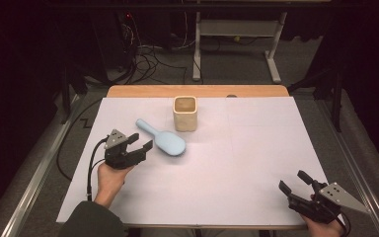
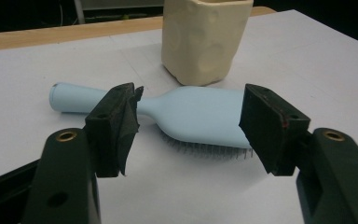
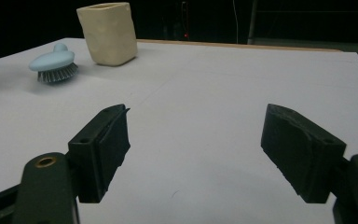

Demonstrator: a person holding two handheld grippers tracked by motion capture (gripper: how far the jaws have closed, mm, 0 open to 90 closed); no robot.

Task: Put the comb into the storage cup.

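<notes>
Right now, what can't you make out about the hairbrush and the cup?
- Hairbrush bristle side: faces the table in the high view; a thin fringe shows in the left gripper view.
- Brush handle, right gripper view: hidden behind the head.
- Cup contents: interior too dim in the high view; rim cut off in the left gripper view.

The hairbrush (image 2: 200,116) looks smooth matt plastic (pale blue); the cup (image 2: 205,39) dimpled, matt ceramic; the bench (image 1: 197,91) edged in wood.

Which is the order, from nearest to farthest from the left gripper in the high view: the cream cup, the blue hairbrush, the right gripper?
Measured from the left gripper:
1. Blue hairbrush, just beyond its open jaws, bristles down.
2. Cream cup, upright behind the brush head.
3. Right gripper, at the table's near right corner.
</notes>
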